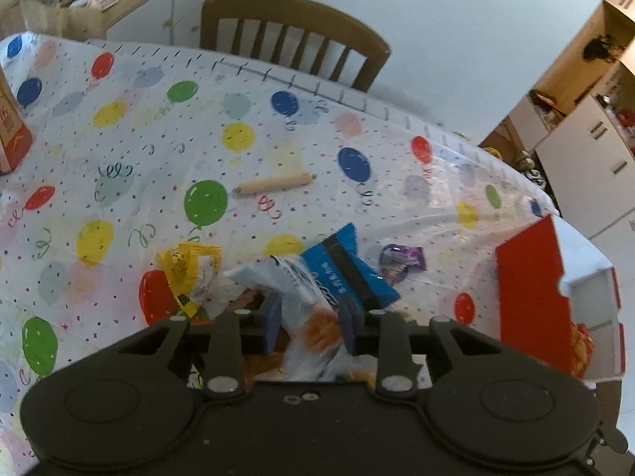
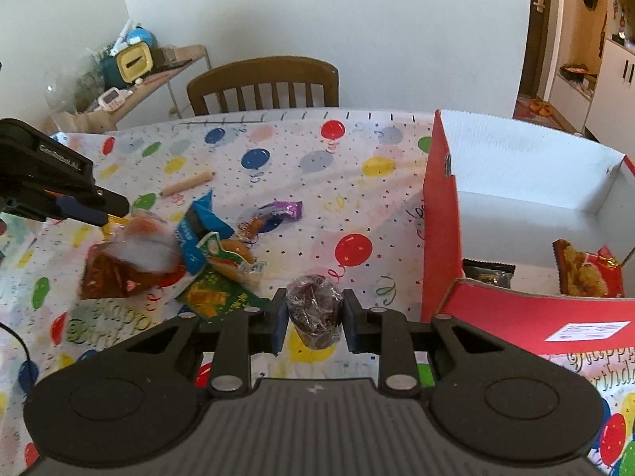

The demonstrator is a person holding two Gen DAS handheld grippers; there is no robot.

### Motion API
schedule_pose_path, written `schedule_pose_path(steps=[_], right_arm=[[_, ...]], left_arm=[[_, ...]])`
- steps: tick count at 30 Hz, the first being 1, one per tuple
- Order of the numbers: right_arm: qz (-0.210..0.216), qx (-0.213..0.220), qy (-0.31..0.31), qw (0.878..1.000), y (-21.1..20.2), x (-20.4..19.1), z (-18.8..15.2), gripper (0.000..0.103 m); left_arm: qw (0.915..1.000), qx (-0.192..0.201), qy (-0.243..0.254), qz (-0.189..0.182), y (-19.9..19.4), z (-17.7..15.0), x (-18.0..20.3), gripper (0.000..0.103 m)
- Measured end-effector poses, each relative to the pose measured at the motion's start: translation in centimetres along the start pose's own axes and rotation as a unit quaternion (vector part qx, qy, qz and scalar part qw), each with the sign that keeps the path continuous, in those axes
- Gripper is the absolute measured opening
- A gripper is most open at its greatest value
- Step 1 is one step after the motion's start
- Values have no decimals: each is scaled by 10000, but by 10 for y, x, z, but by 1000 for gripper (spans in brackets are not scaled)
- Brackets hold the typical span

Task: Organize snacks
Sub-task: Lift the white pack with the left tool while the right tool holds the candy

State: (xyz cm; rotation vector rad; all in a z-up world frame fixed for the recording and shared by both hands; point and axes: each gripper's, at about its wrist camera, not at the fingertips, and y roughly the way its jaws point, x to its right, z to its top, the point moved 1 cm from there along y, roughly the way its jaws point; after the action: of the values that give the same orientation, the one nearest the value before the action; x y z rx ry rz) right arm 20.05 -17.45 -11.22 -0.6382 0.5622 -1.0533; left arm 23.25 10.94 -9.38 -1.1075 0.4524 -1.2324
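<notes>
**Both grippers hold snacks above the balloon tablecloth**

The left gripper point(image 1: 308, 319) is clenched on a white snack bag point(image 1: 305, 305), whose crumpled end sticks out between the blue pads. In the right wrist view this gripper point(image 2: 93, 208) reaches in from the left edge, level and pointing toward the pile of snacks, with the blurred white bag point(image 2: 147, 250) hanging below its tips, above the table.

The right gripper point(image 2: 313, 317) points forward over the near part of the table point(image 2: 357, 182) and grasps a dark wrapped chocolate snack point(image 2: 315, 309) between its pads. The snack stands roughly upright in the jaws.

The remaining snacks lie in a loose pile on the tablecloth: a blue packet point(image 2: 198, 230), a green packet point(image 2: 214, 297) nearest the right gripper, a purple wrapper point(image 2: 283, 210) a little apart to the right, and a yellow packet point(image 1: 190, 265) on the left of the pile in the left wrist view.

A red box point(image 2: 440, 214) with a white inside stands open on the right side of the table, just beside the right gripper. Inside it lie a red snack pack point(image 2: 587, 273) and a small black packet point(image 2: 488, 273). A wooden stick point(image 1: 274, 183) lies farther back on the cloth, and a wooden chair point(image 2: 264, 83) stands at the far edge.
</notes>
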Motion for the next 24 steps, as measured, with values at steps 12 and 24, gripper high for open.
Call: schedule_pose_path(steps=[12, 24], right_arm=[[218, 123, 73, 9997, -44, 5, -16, 27], [172, 173, 402, 9989, -68, 28, -37, 27]], left_arm=[[9997, -126, 145, 125, 1, -12, 14, 28], [9975, -76, -64, 694, 30, -1, 25, 90]])
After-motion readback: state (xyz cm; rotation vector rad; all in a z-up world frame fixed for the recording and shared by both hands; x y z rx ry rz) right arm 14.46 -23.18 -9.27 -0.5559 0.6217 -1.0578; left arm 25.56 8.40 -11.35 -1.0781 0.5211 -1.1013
